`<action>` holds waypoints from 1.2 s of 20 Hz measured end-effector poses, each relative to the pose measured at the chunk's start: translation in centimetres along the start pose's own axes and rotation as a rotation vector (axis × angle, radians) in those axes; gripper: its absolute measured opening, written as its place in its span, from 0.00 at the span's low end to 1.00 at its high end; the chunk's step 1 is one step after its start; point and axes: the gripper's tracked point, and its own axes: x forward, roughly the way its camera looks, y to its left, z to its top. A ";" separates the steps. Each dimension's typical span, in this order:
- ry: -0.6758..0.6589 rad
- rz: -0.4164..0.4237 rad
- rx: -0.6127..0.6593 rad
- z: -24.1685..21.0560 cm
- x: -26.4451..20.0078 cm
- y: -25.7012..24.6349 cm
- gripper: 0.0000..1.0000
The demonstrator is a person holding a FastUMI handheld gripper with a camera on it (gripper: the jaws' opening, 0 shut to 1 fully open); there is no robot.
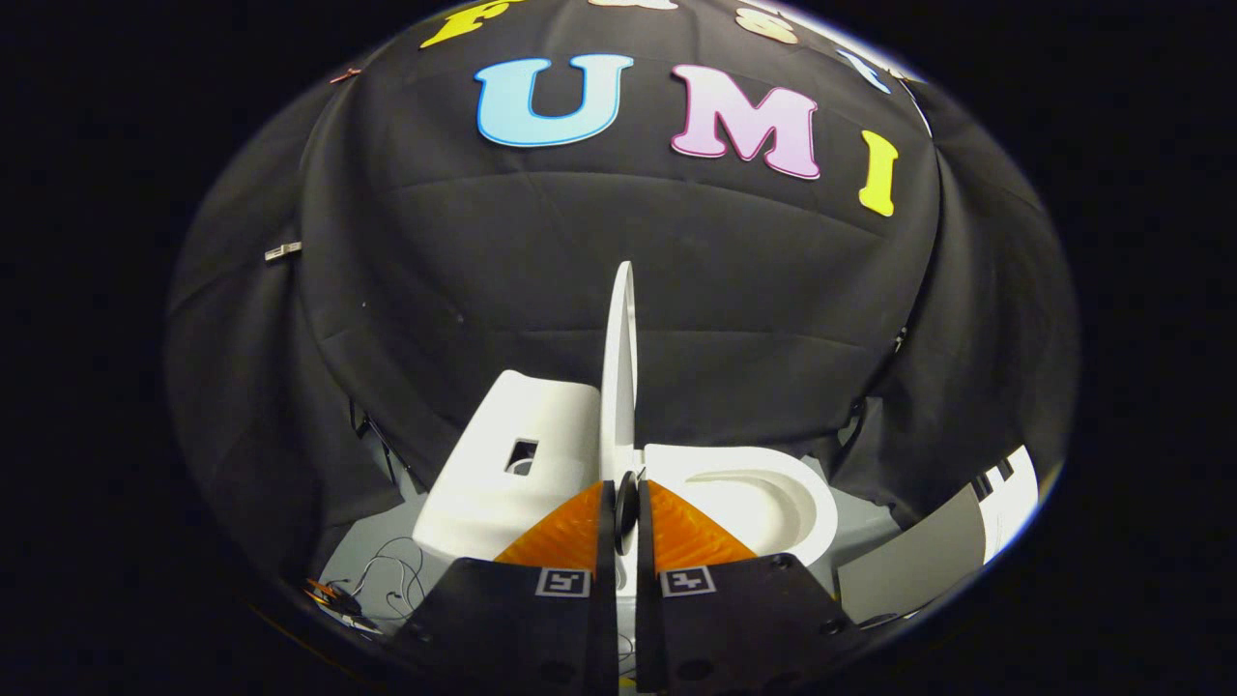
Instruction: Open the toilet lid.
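Pinching nearly closed, the gripper (626, 507) has its two fingers almost together, leaving a narrow slit in which the lower edge of the lid (619, 387) sits along with a small dark knob (626, 505); both fingers appear to press on the lid's edge from either side. Each finger carries a square marker (563, 582) near its base. Rising from between the fingertips, the lid stands upright and is seen edge-on as a thin white blade, its top reaching up against the black wall (618, 271). Just beyond the fingers on the person's right lies the bowl (763, 503), its white seat ring uncovered and its hollow in shadow. On the left, touching the raised lid, stands the tank (503, 474), white and rounded, with a small rectangular hole in its side. Thin cables (391, 570) trail on the grey floor (850, 532) near the tank's base, left of the fingers. A grey and white panel (957, 541) leans farther off on the right, well apart from the bowl. Behind everything the wall hangs in folds, and a small clip (282, 251) is fastened to it high on the left.
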 end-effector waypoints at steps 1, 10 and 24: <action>-0.002 0.000 -0.003 0.0 0.1 0.7 0.12; 0.004 0.094 -0.075 -1.1 0.5 4.4 0.27; -0.178 0.217 -0.072 6.7 -4.6 4.5 1.00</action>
